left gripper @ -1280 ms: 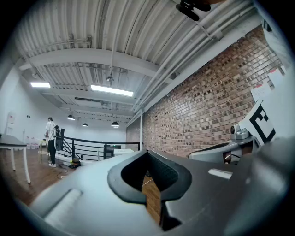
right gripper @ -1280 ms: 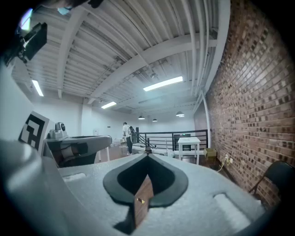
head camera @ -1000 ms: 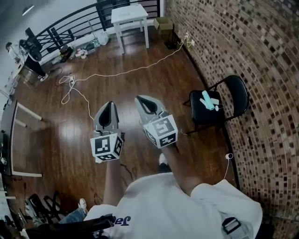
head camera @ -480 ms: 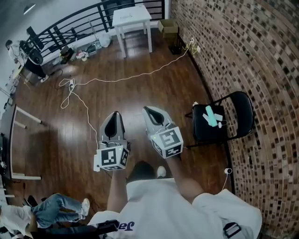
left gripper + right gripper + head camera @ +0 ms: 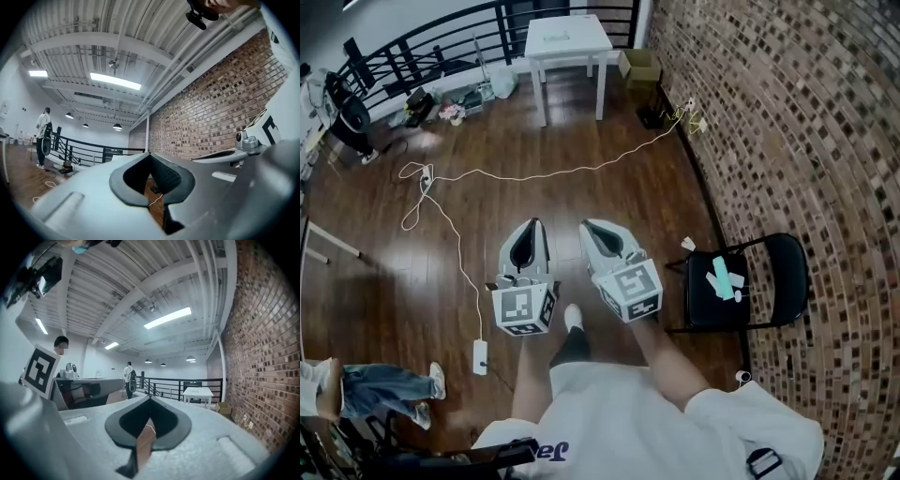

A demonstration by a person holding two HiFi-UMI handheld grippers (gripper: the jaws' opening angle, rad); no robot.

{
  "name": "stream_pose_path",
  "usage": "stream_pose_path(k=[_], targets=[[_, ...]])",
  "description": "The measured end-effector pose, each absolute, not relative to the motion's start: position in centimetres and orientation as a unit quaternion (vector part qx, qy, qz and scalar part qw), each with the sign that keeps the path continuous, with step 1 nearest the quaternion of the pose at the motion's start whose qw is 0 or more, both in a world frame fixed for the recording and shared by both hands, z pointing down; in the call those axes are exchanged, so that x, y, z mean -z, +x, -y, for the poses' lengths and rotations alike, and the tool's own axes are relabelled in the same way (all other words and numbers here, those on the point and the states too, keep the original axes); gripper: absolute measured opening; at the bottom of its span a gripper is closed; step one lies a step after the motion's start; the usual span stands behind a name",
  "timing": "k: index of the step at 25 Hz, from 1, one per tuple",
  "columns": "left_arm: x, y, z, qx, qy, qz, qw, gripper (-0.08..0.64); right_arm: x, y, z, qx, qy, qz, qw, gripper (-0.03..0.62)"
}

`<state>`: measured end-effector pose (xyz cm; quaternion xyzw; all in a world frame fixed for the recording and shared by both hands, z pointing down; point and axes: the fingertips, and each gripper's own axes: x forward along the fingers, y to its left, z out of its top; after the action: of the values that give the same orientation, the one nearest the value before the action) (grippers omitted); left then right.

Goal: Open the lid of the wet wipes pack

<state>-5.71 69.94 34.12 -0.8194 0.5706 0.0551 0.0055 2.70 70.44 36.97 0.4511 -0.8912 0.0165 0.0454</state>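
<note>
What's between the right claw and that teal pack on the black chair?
Head view: mostly bare wood floor between the right claw and the teal pack, plus a small white object by the corner of the chair.

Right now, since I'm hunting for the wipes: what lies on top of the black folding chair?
A pale green pack lies on the chair seat, small white pieces beside it. Its underside and lid state cannot be made out.
</note>
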Motion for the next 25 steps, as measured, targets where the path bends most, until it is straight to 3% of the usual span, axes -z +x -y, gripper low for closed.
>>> stream_pose_path(k=[10, 20, 25], targets=[[-31.8, -11.1, -51.6, -0.069, -0.831, -0.552, 0.007, 0.015, -33.8, -2.0, -52.1, 0.008, 0.462, 0.886, 0.043, -0.008], [-35.3, -9.6, -35.0, -0.033, -0.824, -0.565, 0.001, 0.015, -36.6, -0.5, -34.8, -0.007, 0.448, 0.893, 0.032, -0.008], [-32.8, -6.7, -22.4, -0.036, -0.824, -0.565, 0.024, 0.017, -33.7, 2.8, -22.7, 0.012, 0.448, 0.894, 0.004, -0.008]])
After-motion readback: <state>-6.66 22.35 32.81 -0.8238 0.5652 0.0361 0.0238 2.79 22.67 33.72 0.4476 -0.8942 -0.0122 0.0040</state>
